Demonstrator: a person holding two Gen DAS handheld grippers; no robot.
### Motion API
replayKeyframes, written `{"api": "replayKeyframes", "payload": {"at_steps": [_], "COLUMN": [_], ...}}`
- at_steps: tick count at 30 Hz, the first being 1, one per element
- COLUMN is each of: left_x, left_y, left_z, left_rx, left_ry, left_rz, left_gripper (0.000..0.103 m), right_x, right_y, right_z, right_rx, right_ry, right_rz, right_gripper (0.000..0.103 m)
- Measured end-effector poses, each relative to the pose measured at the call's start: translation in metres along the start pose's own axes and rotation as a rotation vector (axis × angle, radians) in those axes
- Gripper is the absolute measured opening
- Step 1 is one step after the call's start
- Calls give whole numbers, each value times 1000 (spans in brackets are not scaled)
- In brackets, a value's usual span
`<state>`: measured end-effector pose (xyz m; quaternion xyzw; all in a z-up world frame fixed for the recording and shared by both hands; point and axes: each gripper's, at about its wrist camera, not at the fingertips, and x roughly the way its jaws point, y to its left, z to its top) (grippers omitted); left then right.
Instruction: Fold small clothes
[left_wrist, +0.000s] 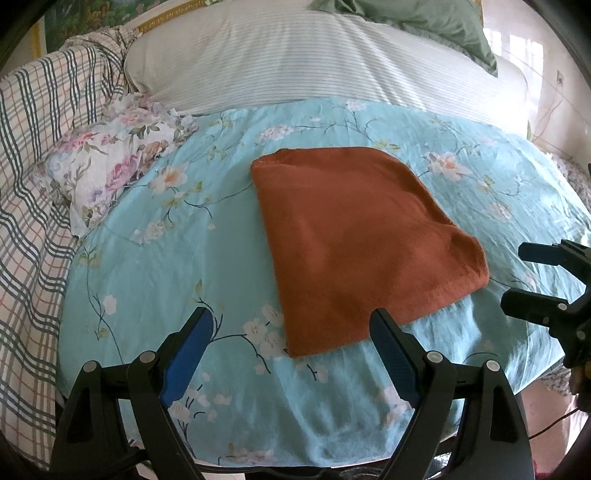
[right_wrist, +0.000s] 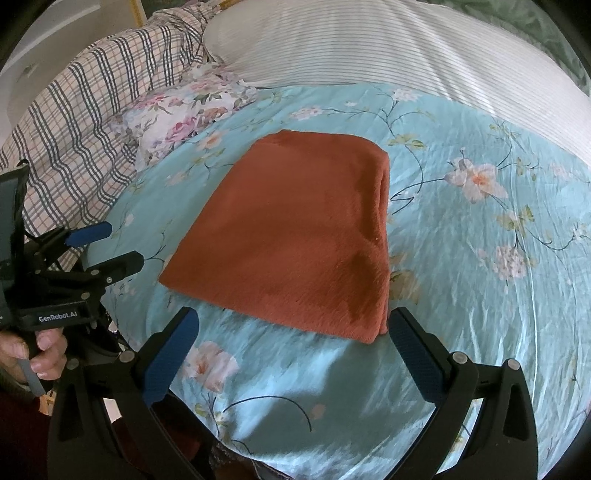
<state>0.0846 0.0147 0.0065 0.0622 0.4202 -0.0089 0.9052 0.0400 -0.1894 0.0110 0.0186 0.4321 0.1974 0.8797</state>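
Left gripper (left_wrist: 291, 328) and right gripper (right_wrist: 293, 328) hover level, jaws wide, holding nothing. Folded rust cloth (left_wrist: 354, 236) lies mid-bedspread (left_wrist: 155, 273), its near edge just ahead of both.

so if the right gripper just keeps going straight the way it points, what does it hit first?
Most likely the near edge of the folded rust-orange cloth, which lies flat on the floral sheet right ahead of the open right gripper. Depth is unclear; pitched down, it could touch the sheet first.
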Motion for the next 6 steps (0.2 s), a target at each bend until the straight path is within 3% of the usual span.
{"api": "replayKeyframes", "payload": {"at_steps": [6], "left_x": [6], "left_y": [3], "left_z": [3], "left_rx": [1], "left_ry": [4], "left_rz": [-1], "left_gripper": [87], "right_x": [8], "right_y": [-6], "right_z": [2], "right_rx": [11], "right_ry": [5], "right_rz": [5], "right_gripper": [102]}}
